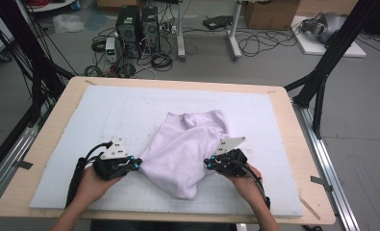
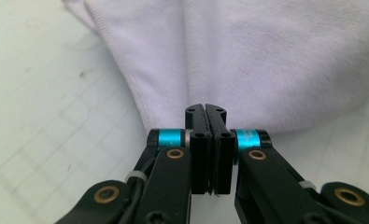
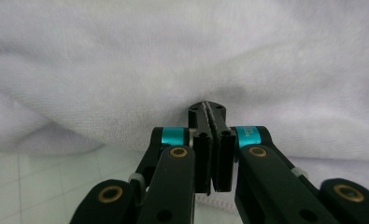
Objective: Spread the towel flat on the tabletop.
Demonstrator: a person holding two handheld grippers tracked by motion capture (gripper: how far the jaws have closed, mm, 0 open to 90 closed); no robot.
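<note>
White matting [image 1: 106,120] covers my table; left gripper [image 1: 138,163] and right gripper [image 1: 208,162] each pinch the lilac towel's [image 1: 178,154] edge, opposite sides, apparently to spread it.

The towel [image 1: 180,154] is soft, fuzzy cloth, pale purple and not shiny. The mat [image 1: 130,110] under it is smooth, dull and pale. The bench [image 1: 65,98] edge is light wood. The fingers [image 2: 198,135] are black plastic, a little shiny.

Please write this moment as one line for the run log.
left hand-held gripper: shut on towel left edge | right hand-held gripper: shut on towel right edge | towel: crumpled on white mat
</note>
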